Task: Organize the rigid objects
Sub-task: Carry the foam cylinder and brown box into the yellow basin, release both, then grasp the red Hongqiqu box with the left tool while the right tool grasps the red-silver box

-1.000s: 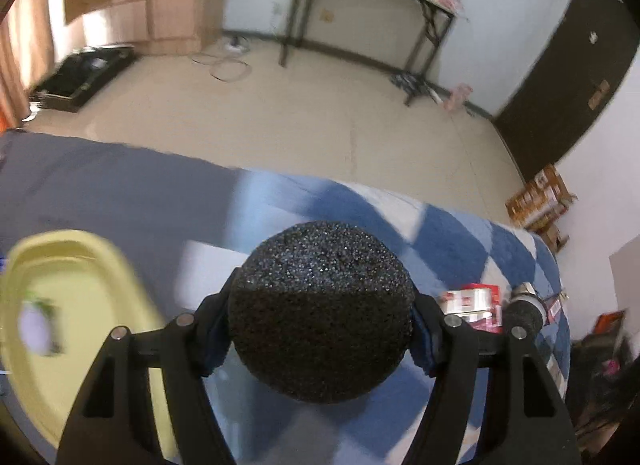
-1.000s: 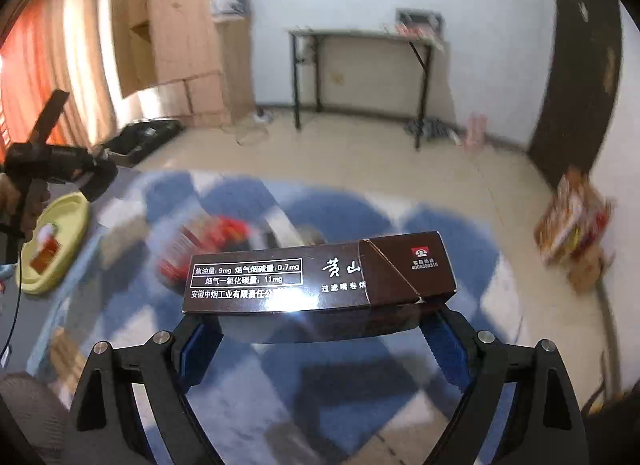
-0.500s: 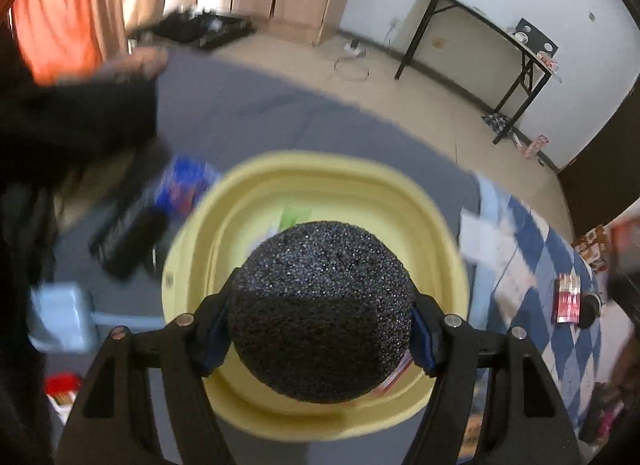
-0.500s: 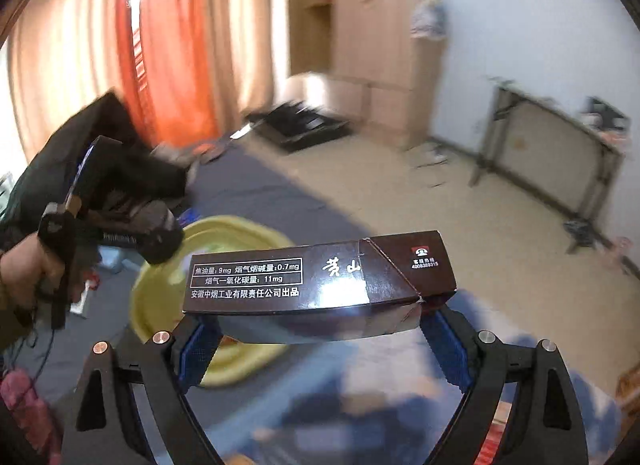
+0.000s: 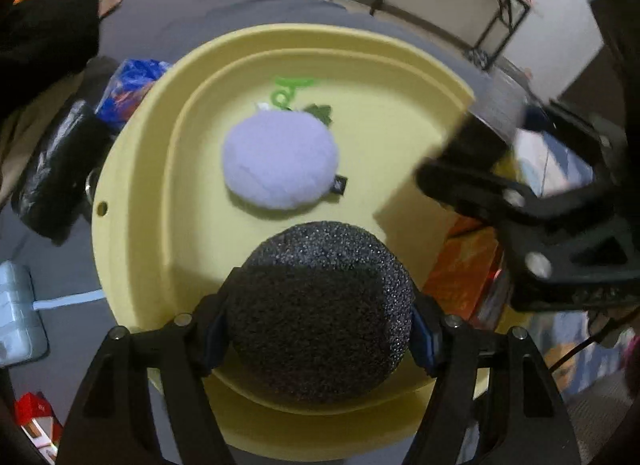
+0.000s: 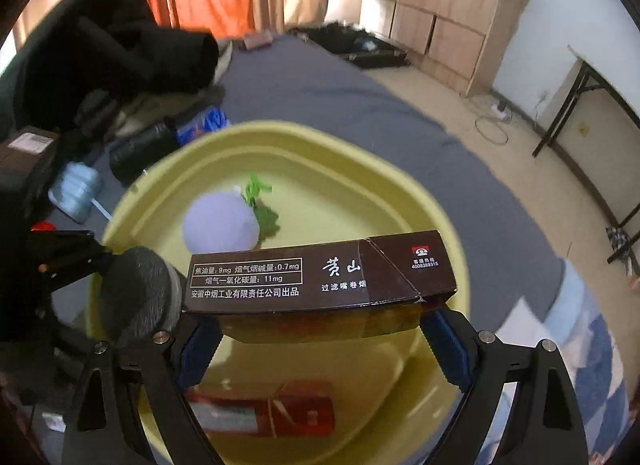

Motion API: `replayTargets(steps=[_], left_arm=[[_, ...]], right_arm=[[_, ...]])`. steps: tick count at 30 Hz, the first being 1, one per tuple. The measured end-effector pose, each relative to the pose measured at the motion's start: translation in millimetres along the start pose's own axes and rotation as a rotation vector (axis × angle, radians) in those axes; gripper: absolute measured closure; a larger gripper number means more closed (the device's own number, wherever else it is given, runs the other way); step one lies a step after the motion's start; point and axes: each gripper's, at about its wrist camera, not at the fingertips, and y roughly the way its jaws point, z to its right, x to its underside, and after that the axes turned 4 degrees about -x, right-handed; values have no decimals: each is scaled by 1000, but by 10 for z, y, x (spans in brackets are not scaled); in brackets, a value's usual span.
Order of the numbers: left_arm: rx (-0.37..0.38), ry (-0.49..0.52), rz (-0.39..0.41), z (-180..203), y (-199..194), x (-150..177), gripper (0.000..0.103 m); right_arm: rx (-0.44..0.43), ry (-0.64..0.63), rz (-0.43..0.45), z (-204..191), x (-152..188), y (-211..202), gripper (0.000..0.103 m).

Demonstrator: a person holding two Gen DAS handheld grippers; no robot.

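could clash above the yellow basin (image 5: 132,201): left gripper (image 5: 320,329), pinching the black foam ball (image 5: 320,317), sits just beside right gripper (image 6: 320,329), clamped on the brown carton (image 6: 320,277). both tilted steeply down over it. released together, might knock each other or land on the purple plush (image 5: 280,161) farther in.

A black foam ball (image 5: 320,313), round and speckled, is clamped between the left gripper's (image 5: 320,339) pads over the yellow basin (image 5: 136,193). A dark brown cigarette box (image 6: 320,277) with white Chinese print lies level, held by its ends in the right gripper (image 6: 320,341), above the basin. Inside lie a lilac plush (image 5: 280,161) and a red box (image 6: 280,411).
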Motion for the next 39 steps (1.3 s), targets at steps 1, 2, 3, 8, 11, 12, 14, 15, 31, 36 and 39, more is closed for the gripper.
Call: replayTargets(steps=[1, 2, 3, 8, 11, 12, 14, 15, 31, 36, 39], left_arm=[[-11, 22, 16, 37, 8, 17, 30], [-11, 31, 27, 57, 14, 27, 30], [-6, 25, 35, 55, 15, 29, 30], [13, -26, 59, 29, -37, 58, 19], [16, -25, 92, 115, -141, 65, 2], [15, -31, 113, 107, -193, 51, 0], [32, -51, 143, 92, -327, 7, 0], [36, -61, 156, 95, -391, -14, 0], [298, 244, 97, 3067, -579, -679, 0], [308, 301, -12, 3950, -112, -481, 0], [286, 315, -44, 4243, 211, -442, 0]], right_arm=[[3, 8, -2, -73, 37, 48, 12], [5, 19, -6, -60, 47, 99, 12], [3, 32, -15, -42, 47, 167, 12], [10, 50, -40, -97, 1, 454, 7], [-1, 73, -10, -130, -14, 412, 0], [1, 83, 8, -129, -30, 351, 0], [-2, 109, 47, -84, -28, 142, 0], [9, 129, 76, -28, -30, -3, 0], [456, 440, 161, 2103, 2602, -2630, 0], [464, 555, 169, 2477, 3665, -2786, 0], [432, 554, 197, 2539, 3905, -2719, 0]])
